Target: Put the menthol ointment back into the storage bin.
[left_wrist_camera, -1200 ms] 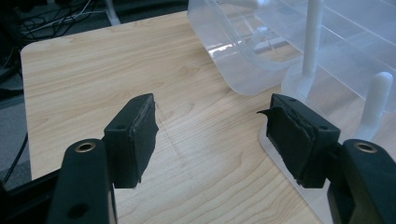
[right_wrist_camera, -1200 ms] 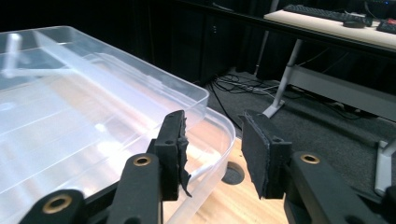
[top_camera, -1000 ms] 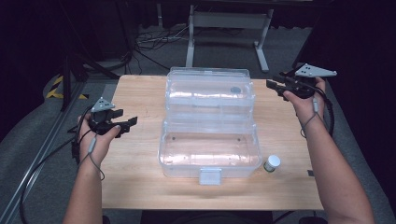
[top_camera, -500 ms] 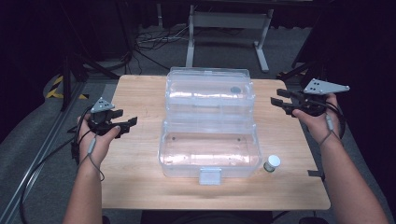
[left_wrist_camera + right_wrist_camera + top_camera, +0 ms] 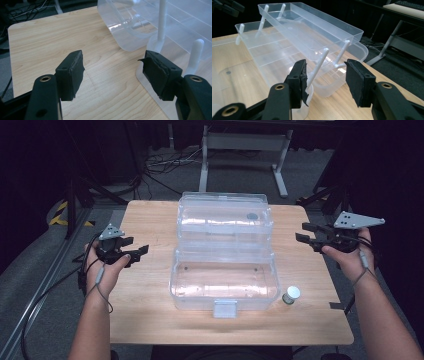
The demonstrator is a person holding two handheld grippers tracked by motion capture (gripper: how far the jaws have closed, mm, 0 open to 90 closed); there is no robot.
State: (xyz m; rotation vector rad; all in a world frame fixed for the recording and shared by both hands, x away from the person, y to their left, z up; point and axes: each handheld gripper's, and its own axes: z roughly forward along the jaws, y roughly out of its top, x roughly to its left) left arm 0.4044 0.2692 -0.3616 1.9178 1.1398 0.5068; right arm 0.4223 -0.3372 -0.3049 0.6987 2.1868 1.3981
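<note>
A clear plastic tiered box (image 5: 225, 255) stands open in the middle of the wooden table (image 5: 150, 220), its trays stepped back on white arms. My left gripper (image 5: 141, 251) hovers to its left, open, nothing between its pads. The left gripper view has my left gripper (image 5: 113, 67) over bare wood, with the box's rounded corner (image 5: 130, 30) ahead to the right. My right gripper (image 5: 303, 232) hangs open off the box's right side. From the right gripper view, my right gripper (image 5: 325, 75) frames a white tray arm (image 5: 318, 66) farther off, not touching it.
A small jar with a pale lid (image 5: 291, 294) stands by the box's front right corner. A dark round spot (image 5: 252, 216) sits in the rear tray. The box's latch (image 5: 225, 309) sticks out at the front. Cables and a metal stand (image 5: 245, 150) lie on the floor beyond.
My right gripper has drawn back from the box's rear right corner toward the person and the table's right edge. The left gripper has stayed put.
</note>
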